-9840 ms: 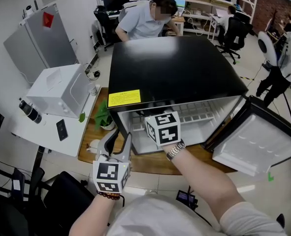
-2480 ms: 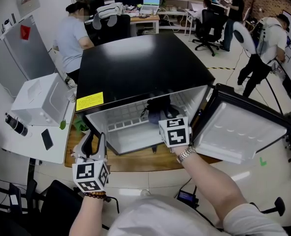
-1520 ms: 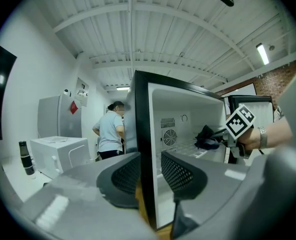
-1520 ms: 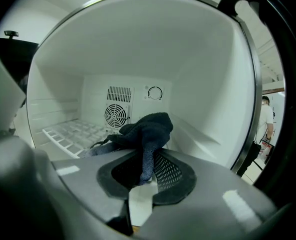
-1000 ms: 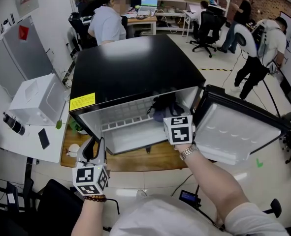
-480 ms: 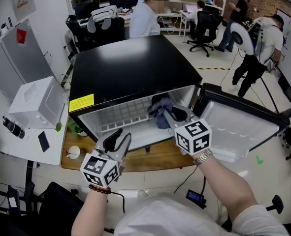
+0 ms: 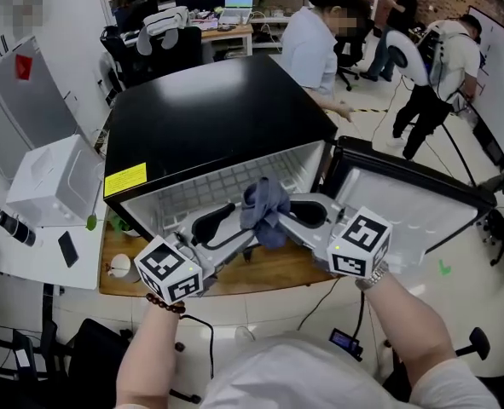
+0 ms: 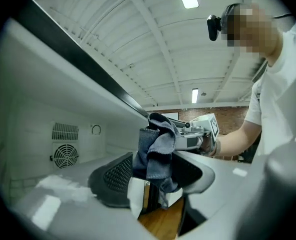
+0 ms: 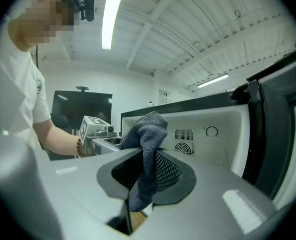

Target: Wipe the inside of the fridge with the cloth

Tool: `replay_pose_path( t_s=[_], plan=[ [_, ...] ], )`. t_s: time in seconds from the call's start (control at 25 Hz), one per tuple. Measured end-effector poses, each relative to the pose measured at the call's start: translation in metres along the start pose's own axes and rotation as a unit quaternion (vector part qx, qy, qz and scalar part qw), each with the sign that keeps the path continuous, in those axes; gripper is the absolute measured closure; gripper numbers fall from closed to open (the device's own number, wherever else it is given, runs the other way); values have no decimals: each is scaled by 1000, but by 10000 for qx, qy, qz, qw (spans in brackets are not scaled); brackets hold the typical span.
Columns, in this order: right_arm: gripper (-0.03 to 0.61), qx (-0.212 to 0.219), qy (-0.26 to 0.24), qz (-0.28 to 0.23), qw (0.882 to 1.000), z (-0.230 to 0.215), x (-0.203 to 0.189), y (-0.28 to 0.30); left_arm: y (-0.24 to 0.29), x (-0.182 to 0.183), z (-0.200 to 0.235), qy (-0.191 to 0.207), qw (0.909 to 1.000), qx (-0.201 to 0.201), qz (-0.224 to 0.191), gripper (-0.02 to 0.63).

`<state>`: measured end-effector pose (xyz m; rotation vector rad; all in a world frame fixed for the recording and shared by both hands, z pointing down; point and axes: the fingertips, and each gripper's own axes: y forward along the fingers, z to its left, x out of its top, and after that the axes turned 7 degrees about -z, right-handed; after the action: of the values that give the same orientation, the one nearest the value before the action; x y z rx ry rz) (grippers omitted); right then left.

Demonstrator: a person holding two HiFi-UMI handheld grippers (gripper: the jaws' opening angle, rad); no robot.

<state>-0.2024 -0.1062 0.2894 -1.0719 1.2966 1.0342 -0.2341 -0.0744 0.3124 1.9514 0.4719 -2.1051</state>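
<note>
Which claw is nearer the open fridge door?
Right. The right claw, shut on the cloth, sits beside the fridge door; the left claw, jaws just opened around the cloth, is on its far side.

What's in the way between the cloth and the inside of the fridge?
Nothing that I can see. The fridge door stands wide open, and the cloth, pinched in the right gripper, hangs just in front of the fridge opening.
</note>
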Motion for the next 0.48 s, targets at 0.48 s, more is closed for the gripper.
replay_pose_path(
  t_s=[0.48],
  plan=[
    [522, 595, 236, 111, 9979, 14, 2, -18, 34, -1, -36, -201, 9956, -914, -15, 532]
  ],
)
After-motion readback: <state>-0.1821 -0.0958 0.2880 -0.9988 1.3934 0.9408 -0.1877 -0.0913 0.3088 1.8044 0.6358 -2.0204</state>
